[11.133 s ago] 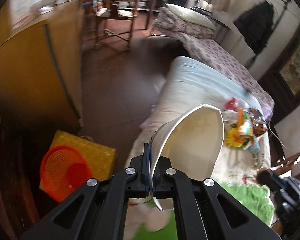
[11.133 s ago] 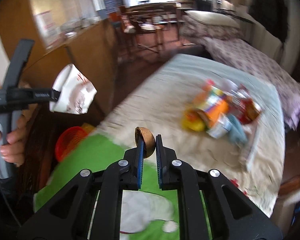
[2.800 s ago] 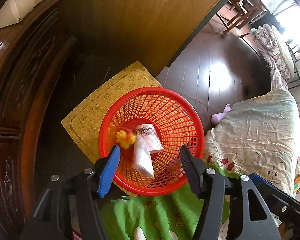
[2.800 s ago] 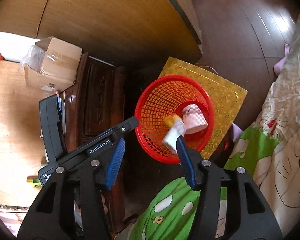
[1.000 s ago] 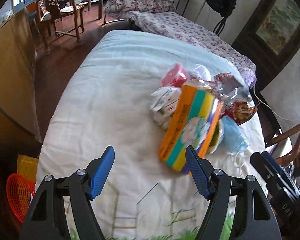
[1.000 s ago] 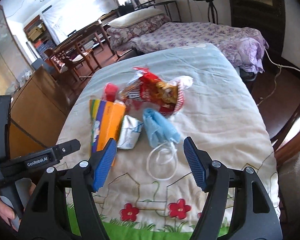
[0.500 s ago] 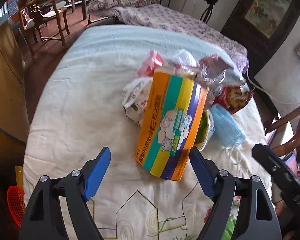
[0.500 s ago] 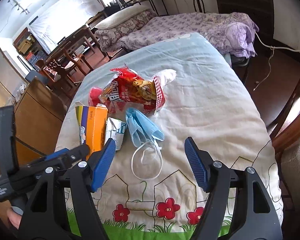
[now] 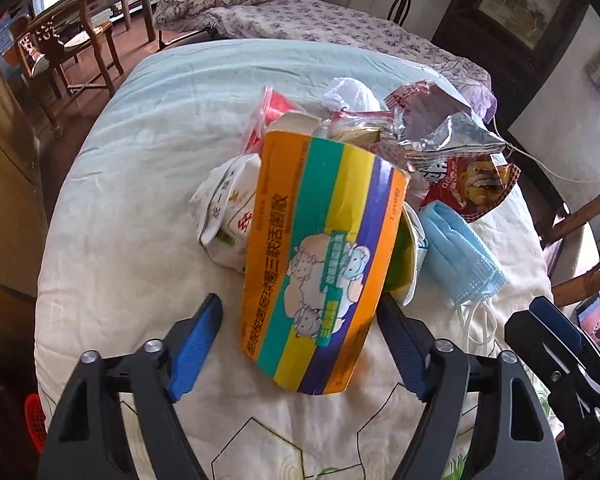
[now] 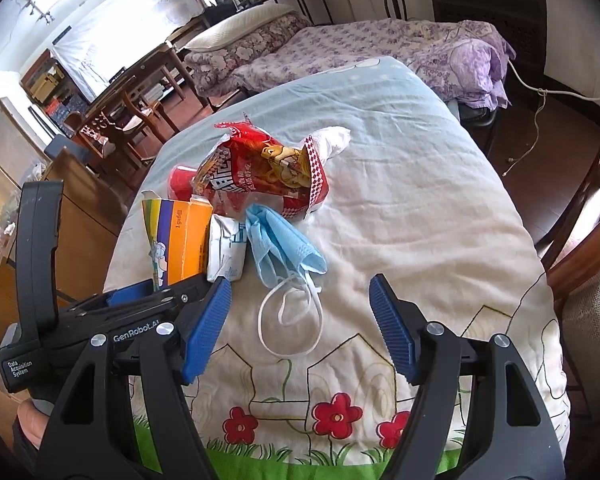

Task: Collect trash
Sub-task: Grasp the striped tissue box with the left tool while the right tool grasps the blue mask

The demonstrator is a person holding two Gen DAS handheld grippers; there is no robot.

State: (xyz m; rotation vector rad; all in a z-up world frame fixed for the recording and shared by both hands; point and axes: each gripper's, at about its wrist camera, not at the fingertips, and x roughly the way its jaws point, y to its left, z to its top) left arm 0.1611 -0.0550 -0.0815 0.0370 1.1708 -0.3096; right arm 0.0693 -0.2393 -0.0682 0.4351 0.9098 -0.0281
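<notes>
The left gripper (image 9: 300, 340) is closing around the striped box (image 9: 320, 256), which is lying on the bed (image 9: 140, 140) at the near edge of the trash pile; its pads are not yet pressing. The right gripper (image 10: 300, 328) is hanging apart, empty, over the mask (image 10: 284, 240) beside the box. Next, probably: clamping the box, then lifting it clear.

Cartoon quilt (image 10: 440, 240), floral bed (image 10: 340, 48) (pillow at its head), wooden chair (image 9: 76, 40)
</notes>
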